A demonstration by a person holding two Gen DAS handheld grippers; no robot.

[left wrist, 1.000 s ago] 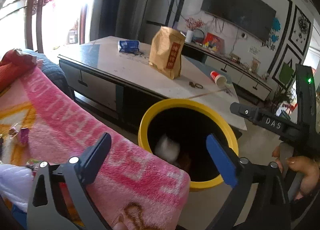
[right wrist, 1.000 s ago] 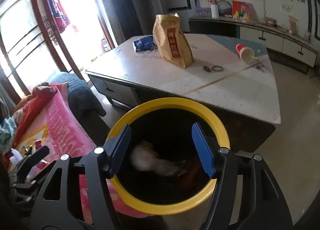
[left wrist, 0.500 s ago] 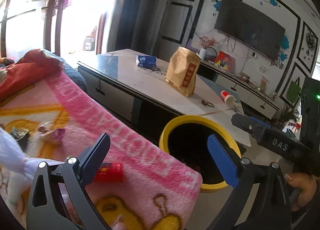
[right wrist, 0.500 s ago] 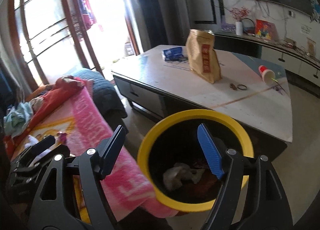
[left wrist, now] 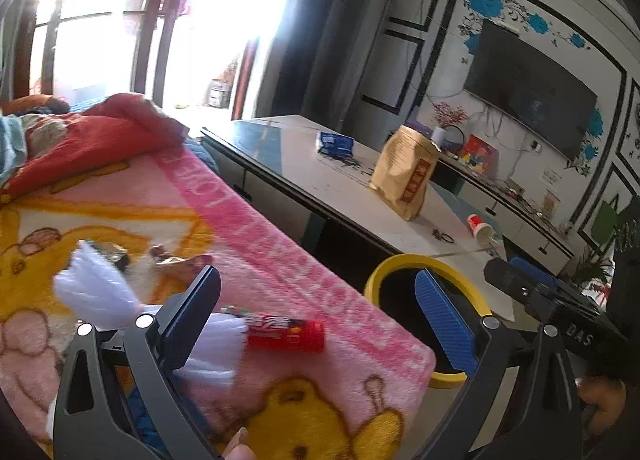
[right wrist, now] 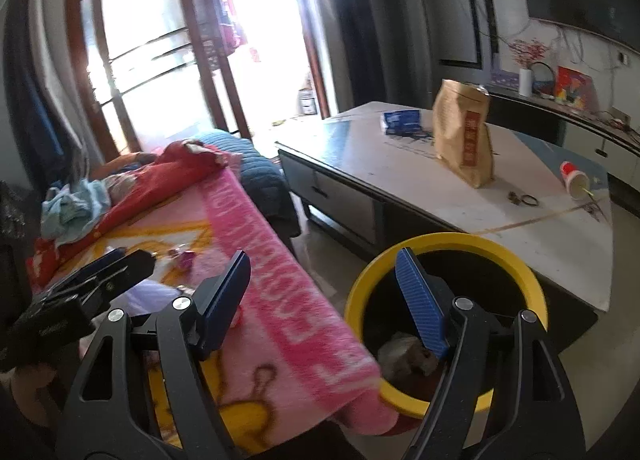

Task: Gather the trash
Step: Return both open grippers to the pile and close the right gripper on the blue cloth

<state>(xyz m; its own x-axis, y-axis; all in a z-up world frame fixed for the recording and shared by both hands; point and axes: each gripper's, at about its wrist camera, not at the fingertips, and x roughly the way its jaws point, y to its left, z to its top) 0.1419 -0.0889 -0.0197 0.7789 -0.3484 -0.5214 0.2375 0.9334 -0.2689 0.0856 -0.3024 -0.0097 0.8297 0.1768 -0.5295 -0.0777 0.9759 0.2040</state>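
Observation:
A yellow-rimmed black bin (left wrist: pixel 420 262) (right wrist: pixel 448 240) stands on the floor beside the pink blanket (left wrist: pixel 280 260) (right wrist: pixel 256 244). Crumpled paper trash (right wrist: pixel 404 352) lies inside the bin. On the blanket lie a red wrapper tube (left wrist: pixel 286 334), white tissue (left wrist: pixel 96 292) and small shiny wrappers (left wrist: pixel 176 260) (right wrist: pixel 184 258). My left gripper (left wrist: pixel 320 312) is open and empty, just above the red tube. My right gripper (right wrist: pixel 320 300) is open and empty, over the blanket's edge and the bin rim; it also shows at the right of the left wrist view (left wrist: pixel 560 308).
A low white coffee table (left wrist: pixel 304 163) (right wrist: pixel 400 163) behind the bin holds a brown paper bag (left wrist: pixel 404 175) (right wrist: pixel 464 139), a blue packet (left wrist: pixel 334 141), a tipped red cup (left wrist: pixel 480 225) (right wrist: pixel 574 177) and small rings. Red and blue clothes (right wrist: pixel 132 183) pile up at the blanket's far end.
Both grippers have swung left and back from over the bin toward the blanket. The red tube and white tissue have come into the left gripper's view. Both stay open.

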